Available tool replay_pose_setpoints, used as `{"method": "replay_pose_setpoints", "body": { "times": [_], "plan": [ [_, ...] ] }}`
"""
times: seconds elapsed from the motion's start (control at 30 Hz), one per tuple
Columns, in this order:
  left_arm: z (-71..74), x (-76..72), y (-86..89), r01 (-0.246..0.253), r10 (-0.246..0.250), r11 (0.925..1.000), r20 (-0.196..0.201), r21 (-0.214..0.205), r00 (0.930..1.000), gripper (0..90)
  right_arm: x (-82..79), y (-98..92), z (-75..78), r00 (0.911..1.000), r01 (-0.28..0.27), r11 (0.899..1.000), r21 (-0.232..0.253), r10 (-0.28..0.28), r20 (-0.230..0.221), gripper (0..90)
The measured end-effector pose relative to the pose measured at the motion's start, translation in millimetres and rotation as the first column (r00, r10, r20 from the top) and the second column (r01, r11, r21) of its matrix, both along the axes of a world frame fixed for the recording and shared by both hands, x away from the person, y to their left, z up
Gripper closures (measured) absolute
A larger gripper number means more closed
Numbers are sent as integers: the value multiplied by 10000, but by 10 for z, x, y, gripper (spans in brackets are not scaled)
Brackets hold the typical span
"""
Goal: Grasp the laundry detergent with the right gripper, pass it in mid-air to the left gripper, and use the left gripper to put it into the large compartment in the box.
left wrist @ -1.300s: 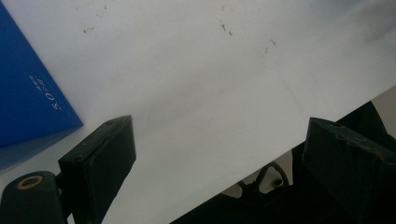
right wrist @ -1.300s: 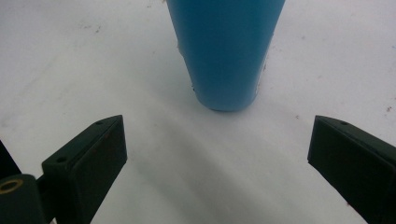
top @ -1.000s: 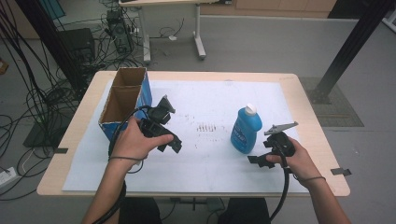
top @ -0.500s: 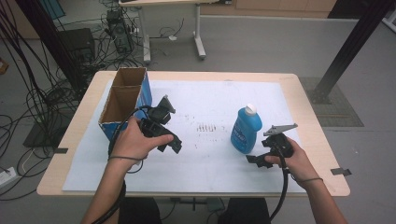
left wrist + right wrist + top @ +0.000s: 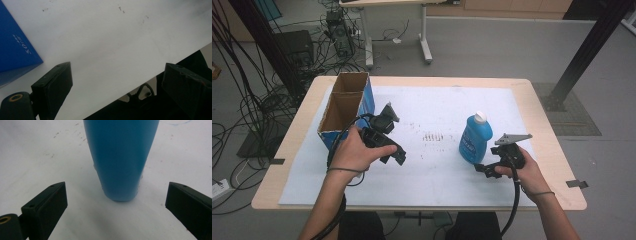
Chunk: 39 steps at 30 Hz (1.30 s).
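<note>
Upright, the capped blue bottle (image 5: 475, 140) stands before the open right tool (image 5: 116, 207); the cardboard box (image 5: 343, 111) sits open-topped.

A pale wooden rectangular worktop (image 5: 542, 107) carries a large white paper sheet (image 5: 437, 107) covering most of its top, faintly speckled near the middle. On the sheet, an open blue cardboard box (image 5: 343, 111) with two compartments stands by the left edge, and an upright blue plastic bottle with a white cap (image 5: 475, 138) stands toward the right edge.
</note>
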<state>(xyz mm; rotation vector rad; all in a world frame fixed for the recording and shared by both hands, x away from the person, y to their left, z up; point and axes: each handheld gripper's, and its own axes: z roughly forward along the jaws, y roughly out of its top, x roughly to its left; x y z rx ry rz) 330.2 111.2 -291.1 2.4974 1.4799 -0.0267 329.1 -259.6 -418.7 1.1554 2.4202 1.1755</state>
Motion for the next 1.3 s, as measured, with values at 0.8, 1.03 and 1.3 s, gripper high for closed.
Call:
{"method": "replay_pose_setpoints", "body": {
  "times": [0.8,1.03,1.3],
  "plan": [
    [-34,5,-3,48,-43,9998,-250,183,9997,100,21,35,-103,9970,34,9935,1138,-122,767,31],
    [-55,13,-17,84,-75,9996,-355,264,9993,99,39,55,-132,9951,39,9894,1451,-181,970,29],
    [-59,21,-24,22,-13,9997,-342,240,9994,99,56,100,-186,9934,65,9864,1642,-252,1120,28]
  ]
}}
